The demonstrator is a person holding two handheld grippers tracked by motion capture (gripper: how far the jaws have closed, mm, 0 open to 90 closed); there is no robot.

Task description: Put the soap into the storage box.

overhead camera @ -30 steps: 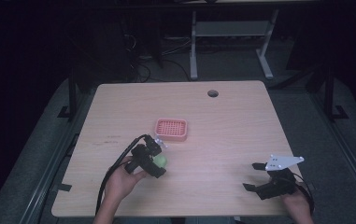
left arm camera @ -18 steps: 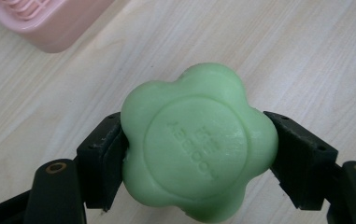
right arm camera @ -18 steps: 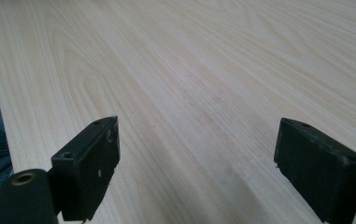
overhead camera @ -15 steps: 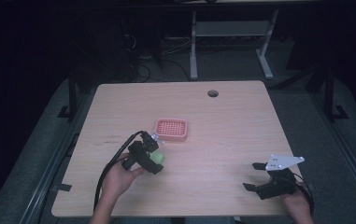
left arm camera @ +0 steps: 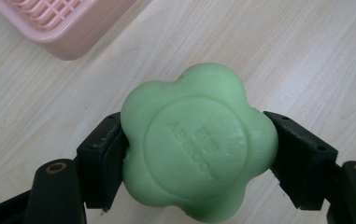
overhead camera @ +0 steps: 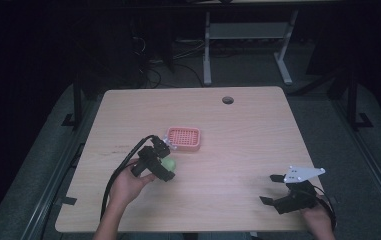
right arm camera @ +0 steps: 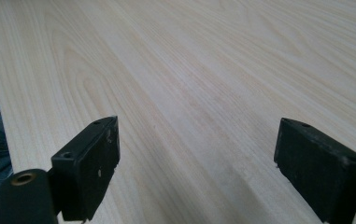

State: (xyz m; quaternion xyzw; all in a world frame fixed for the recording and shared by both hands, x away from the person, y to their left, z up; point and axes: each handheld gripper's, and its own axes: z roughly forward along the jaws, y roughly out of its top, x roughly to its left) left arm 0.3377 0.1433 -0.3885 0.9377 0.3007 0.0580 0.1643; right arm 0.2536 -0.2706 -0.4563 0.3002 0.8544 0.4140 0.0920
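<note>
A pale green, flower-shaped soap [left arm camera: 198, 144] with embossed lettering is clamped between the two black jaws of my left gripper [left arm camera: 196, 156]. In the high view the left gripper [overhead camera: 159, 162] holds the soap [overhead camera: 169, 163] just above the wooden table [overhead camera: 238, 130], a little left and in front of a pink slotted tray [overhead camera: 183, 139]. A corner of that pink tray [left arm camera: 59, 23] sits at the upper left of the left gripper view. My right gripper [overhead camera: 272, 189] rests near the table's front right, jaws wide apart over bare wood [right arm camera: 194, 116], holding nothing.
A round cable hole [overhead camera: 227, 100] lies near the table's far edge. A black cable [overhead camera: 120, 172] trails from the left gripper toward the front edge. Beyond the table are dark floor and a white desk frame [overhead camera: 248, 35].
The left gripper with the soap has lifted and shifted slightly toward the pink tray. The right gripper has stayed where it was.
</note>
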